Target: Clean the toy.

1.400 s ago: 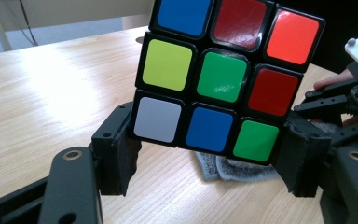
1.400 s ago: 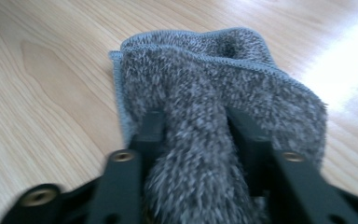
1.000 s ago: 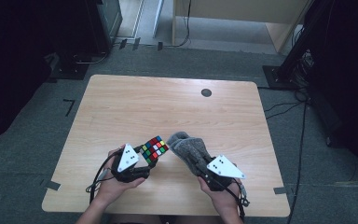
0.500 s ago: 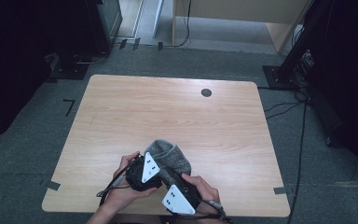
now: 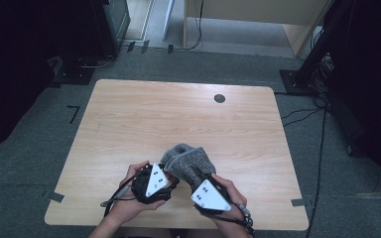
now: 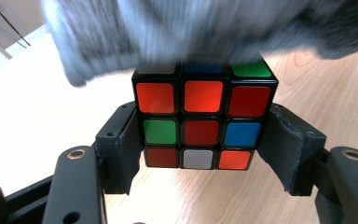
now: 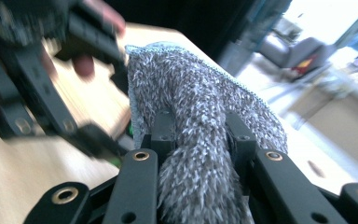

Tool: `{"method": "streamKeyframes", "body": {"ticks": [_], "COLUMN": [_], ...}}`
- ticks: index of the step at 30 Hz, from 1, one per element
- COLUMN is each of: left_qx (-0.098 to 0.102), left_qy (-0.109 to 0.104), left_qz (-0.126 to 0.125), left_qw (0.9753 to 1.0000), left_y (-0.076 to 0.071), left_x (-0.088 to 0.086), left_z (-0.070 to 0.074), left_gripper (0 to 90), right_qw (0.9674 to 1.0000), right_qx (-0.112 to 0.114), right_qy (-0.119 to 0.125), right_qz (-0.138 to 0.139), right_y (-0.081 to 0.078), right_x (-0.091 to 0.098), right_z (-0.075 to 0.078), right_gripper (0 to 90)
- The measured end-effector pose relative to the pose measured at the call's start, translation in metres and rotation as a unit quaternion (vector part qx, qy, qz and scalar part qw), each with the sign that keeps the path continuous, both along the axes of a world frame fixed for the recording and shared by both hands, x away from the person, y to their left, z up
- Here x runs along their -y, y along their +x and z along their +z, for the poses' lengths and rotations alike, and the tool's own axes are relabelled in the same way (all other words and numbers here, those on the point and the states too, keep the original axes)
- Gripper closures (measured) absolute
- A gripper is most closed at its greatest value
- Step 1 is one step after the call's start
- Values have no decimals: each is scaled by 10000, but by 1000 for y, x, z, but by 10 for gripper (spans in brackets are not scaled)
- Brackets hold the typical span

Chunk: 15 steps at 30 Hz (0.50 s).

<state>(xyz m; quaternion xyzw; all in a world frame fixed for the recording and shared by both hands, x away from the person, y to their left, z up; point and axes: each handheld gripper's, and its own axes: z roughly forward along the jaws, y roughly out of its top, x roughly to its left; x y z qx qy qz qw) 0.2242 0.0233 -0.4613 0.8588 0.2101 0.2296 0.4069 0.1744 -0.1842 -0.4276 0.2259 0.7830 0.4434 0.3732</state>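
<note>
While the left tongs (image 6: 200, 163) are pinching the multicoloured plastic puzzle cube (image 6: 200, 121) steady above the near middle of the pale wooden surface (image 5: 129, 119), the right tongs (image 7: 198, 135) are gripping a bunched grey fuzzy cloth (image 7: 200, 107) draped over its top, apparently for wiping.

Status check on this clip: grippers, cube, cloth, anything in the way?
Left gripper shut on multicoloured plastic puzzle cube. Right gripper shut on fluffy grey microfibre cloth, draped against the cube's top. Wooden table unobstructed.
</note>
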Motion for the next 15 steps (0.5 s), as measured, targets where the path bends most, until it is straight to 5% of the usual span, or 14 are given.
{"method": "streamKeyframes", "body": {"ticks": [4, 6, 8, 11, 13, 15], "left_qx": [-50, 9, 160, 377, 513, 565], "left_qy": [-62, -179, -134, -77, -134, -236], "left_qz": [12, 7, -57, -228, -299, -351], "left_qw": [10000, 9998, 9998, 9990, 9981, 9975], "left_y": [2, 1, -2, -9, -13, -14], "left_x": [-3, -4, -3, 1, 3, 0], "left_z": [-4, -1, 1, 3, 6, 9], "left_gripper": [349, 349, 349, 349, 350, 350], "right_qw": [9958, 9868, 9808, 9828, 9891, 9884], "right_qx": [-405, -674, -755, -796, -826, -951], "right_qy": [801, 1461, 1796, 1533, 1097, 1149], "right_qz": [-167, -203, 32, 655, 535, 286], "right_y": [10, 14, 14, 8, 6, 11], "right_x": [16, 27, 29, 13, 4, 9], "right_z": [-4, -2, 0, 5, 6, 5], "right_gripper": [713, 711, 705, 696, 696, 699]}}
